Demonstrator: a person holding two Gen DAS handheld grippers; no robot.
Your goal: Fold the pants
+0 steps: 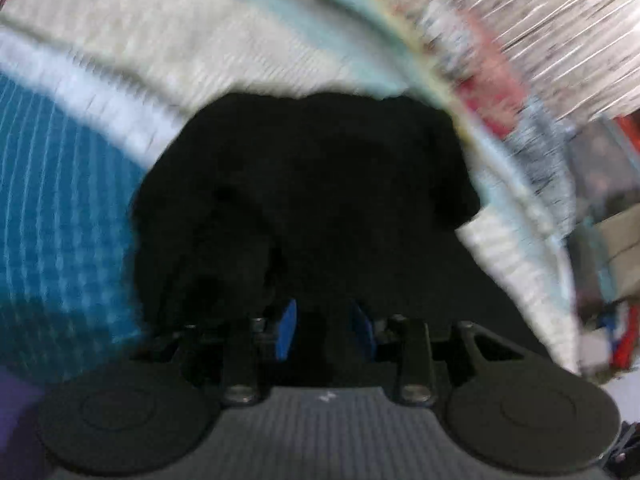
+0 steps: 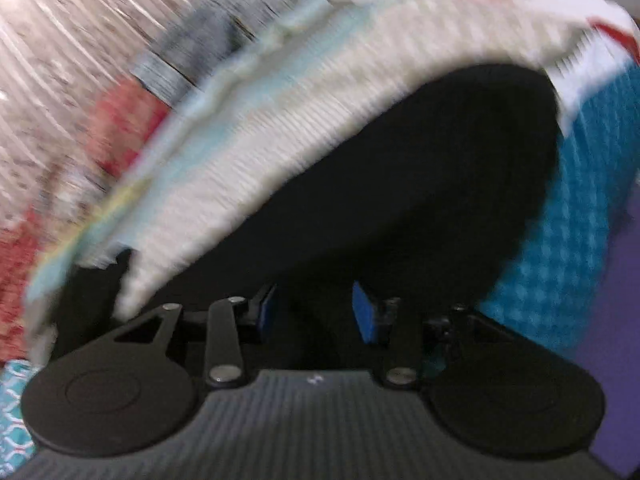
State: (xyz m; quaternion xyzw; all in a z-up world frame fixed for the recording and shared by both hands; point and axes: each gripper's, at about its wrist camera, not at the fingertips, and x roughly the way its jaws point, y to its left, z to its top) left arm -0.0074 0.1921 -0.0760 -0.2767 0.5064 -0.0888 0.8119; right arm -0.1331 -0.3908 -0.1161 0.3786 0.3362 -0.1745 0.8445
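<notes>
Both views are smeared with motion blur, so fine detail is lost. The black pants [image 1: 304, 200] lie bunched on a patterned bedspread [image 1: 60, 220] of teal, cream and white bands, just ahead of both grippers; their folds, waistband and legs cannot be told apart in the dark mass. The left gripper [image 1: 326, 330] has its blue pads parted with only dark cloth seen behind the gap, nothing pinched. The right gripper [image 2: 316, 316] likewise stands released, pads apart over the pants' near edge. Whether either fingertip touches the fabric is unclear.
</notes>
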